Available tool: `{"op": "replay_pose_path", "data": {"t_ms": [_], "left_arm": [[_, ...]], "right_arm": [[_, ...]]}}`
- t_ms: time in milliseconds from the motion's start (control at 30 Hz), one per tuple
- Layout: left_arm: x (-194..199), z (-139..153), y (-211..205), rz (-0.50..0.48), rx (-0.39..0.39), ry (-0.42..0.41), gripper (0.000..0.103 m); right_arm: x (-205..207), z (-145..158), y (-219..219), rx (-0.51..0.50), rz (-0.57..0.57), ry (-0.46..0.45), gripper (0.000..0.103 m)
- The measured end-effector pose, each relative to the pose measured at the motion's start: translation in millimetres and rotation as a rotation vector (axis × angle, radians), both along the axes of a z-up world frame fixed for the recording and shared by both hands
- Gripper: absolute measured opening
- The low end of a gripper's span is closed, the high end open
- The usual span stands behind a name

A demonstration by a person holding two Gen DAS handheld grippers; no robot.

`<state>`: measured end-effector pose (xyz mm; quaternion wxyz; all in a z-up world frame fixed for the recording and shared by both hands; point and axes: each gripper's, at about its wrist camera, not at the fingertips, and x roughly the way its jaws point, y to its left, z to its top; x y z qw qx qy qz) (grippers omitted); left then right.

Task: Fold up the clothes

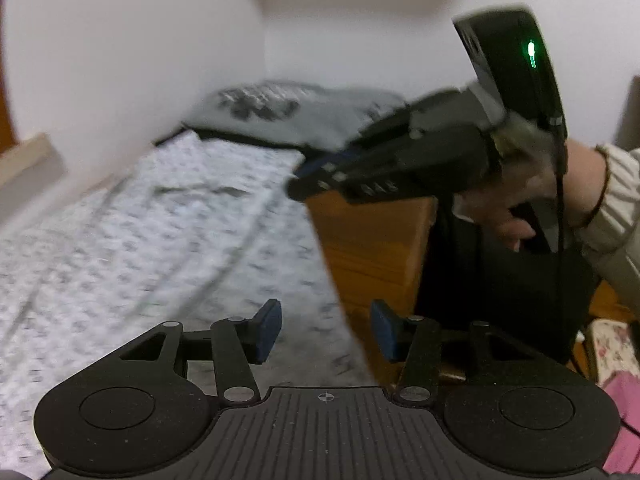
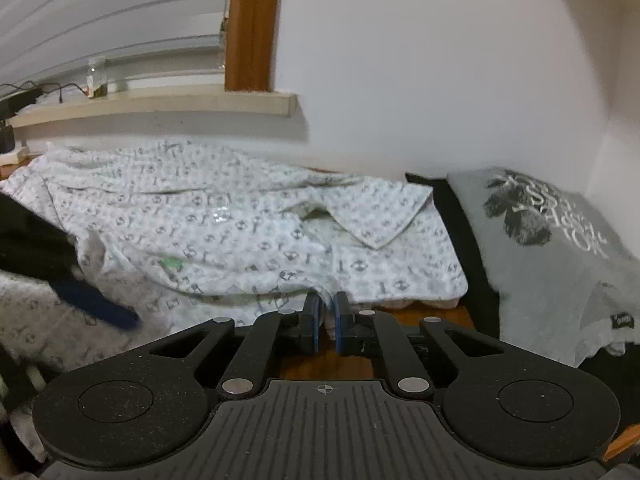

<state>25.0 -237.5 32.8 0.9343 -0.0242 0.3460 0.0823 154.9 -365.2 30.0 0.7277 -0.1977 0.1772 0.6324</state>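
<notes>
A white garment with a grey print [image 2: 224,236] lies spread on a wooden surface; it also shows in the left wrist view [image 1: 152,232]. My right gripper [image 2: 326,320] is shut on the garment's near edge, cloth pinched between the blue pads. In the left wrist view the right gripper [image 1: 316,178] reaches in from the right above the cloth. My left gripper [image 1: 326,330] is open and empty, over the garment's right edge. Its blue fingers [image 2: 100,304] show at the left of the right wrist view.
A grey printed T-shirt [image 2: 560,240] lies folded at the right on dark cloth; it also shows far back in the left wrist view [image 1: 280,108]. White walls stand behind. A window ledge [image 2: 160,108] holds a bottle and cables. A wooden cabinet [image 1: 372,248] stands beside.
</notes>
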Motion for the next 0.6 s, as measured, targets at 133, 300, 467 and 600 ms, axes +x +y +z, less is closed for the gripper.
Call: {"op": "replay_pose_path", "data": {"t_ms": [133,300,467,600], "left_arm": [[8,-7,-3,0.004,0.065,0.039,0.013],[-10,1,4,-0.017,0.01,-0.018,0.005],[-16,9,11,0.003,-0.039,-0.062,0.005],[-17,13,11,0.027,-0.031,-0.096,0.005]], "right_arm": [[9,-1,-1,0.001,0.001,0.048,0.009],[18,10,-1,0.1,-0.113,-0.035,0.001],[25,24,-3,0.126,-0.108,0.003,0.002],[15,15,-21,0.071,-0.1,0.096,0.005]]}}
